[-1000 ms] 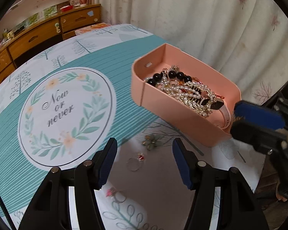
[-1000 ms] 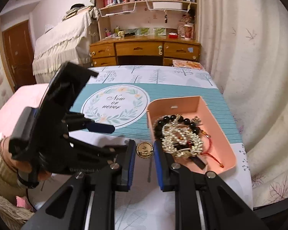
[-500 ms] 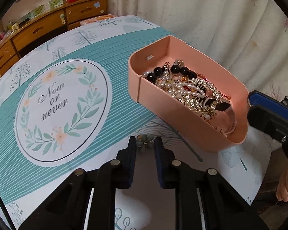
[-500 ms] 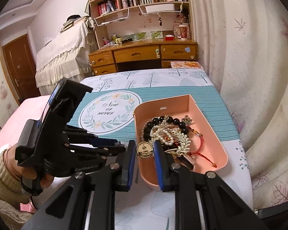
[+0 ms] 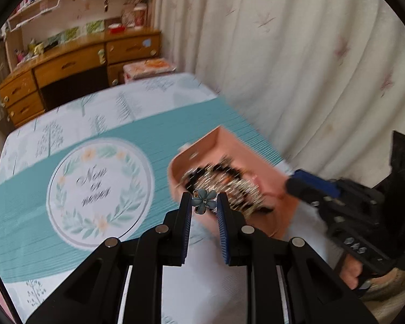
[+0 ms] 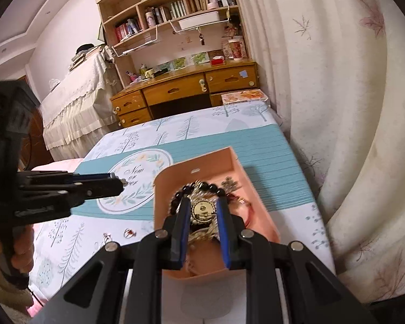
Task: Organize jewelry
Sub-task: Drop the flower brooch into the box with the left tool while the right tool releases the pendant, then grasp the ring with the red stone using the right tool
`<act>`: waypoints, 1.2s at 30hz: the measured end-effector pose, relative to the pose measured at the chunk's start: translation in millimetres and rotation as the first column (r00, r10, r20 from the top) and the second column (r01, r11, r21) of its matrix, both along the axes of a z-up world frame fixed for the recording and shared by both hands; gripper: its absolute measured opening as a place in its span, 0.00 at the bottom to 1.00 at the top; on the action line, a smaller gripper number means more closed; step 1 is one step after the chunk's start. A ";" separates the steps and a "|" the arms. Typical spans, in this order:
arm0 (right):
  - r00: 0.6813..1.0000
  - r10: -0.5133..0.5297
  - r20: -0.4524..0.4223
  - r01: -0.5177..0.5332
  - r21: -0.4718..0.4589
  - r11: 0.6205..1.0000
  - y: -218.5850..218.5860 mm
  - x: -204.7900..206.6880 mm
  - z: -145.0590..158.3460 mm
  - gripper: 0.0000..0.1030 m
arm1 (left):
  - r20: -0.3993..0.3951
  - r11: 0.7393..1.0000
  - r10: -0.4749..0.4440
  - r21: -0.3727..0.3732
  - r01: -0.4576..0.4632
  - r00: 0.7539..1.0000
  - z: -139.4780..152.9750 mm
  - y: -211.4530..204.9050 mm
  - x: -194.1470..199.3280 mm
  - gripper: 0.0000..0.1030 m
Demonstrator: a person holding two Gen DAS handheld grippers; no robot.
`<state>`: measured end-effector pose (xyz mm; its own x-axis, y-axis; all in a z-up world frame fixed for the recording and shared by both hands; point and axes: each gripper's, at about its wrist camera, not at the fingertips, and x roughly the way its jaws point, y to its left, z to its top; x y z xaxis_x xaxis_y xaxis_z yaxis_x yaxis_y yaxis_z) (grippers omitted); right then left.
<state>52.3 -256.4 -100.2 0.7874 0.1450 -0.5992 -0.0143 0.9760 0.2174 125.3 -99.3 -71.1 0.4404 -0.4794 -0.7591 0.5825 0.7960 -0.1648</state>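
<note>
My left gripper (image 5: 204, 202) is shut on a small blue flower brooch (image 5: 203, 201) and holds it in the air just left of the pink tray (image 5: 218, 140). The tray is piled with beads, pearls and chains (image 5: 229, 183). My right gripper (image 6: 202, 210) is shut on a round gold pendant (image 6: 202, 211) and holds it right over the jewelry pile (image 6: 202, 189) inside the pink tray (image 6: 259, 202). The left gripper also shows in the right wrist view (image 6: 116, 182), at the left.
Two small rings (image 6: 129, 232) lie on the tablecloth (image 6: 67, 245) left of the tray. The curtain (image 6: 337, 108) hangs close along the table's right edge. A wooden desk (image 6: 186, 91) and shelves stand beyond the far end.
My left gripper closed on the flower brooch on the cloth and lifted it up toward the tray. My right gripper carried the gold pendant from beside the tray to over its contents.
</note>
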 end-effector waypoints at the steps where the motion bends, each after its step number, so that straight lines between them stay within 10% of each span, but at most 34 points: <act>1: 1.000 -0.004 -0.004 0.004 0.002 1.000 -2.5 1.3 1.7 0.19 | 0.002 1.000 -0.008 -0.004 0.008 1.000 2.3 -5.4 0.8 0.16; 14: 0.999 -0.043 -0.005 0.044 0.062 0.997 -25.1 -8.7 4.6 0.37 | -0.043 0.999 -0.047 0.004 0.047 0.998 -9.8 -41.8 -16.9 0.40; 27: 0.998 0.055 0.016 -0.056 0.035 0.998 9.2 -17.1 10.0 0.37 | 0.120 0.976 0.215 0.018 -0.218 0.969 29.0 47.1 -28.2 0.74; 36: 0.982 0.190 0.022 -0.190 -0.008 0.982 55.4 -17.2 14.3 0.37 | 0.169 0.936 0.342 0.027 -0.351 0.924 29.9 111.6 -45.3 0.77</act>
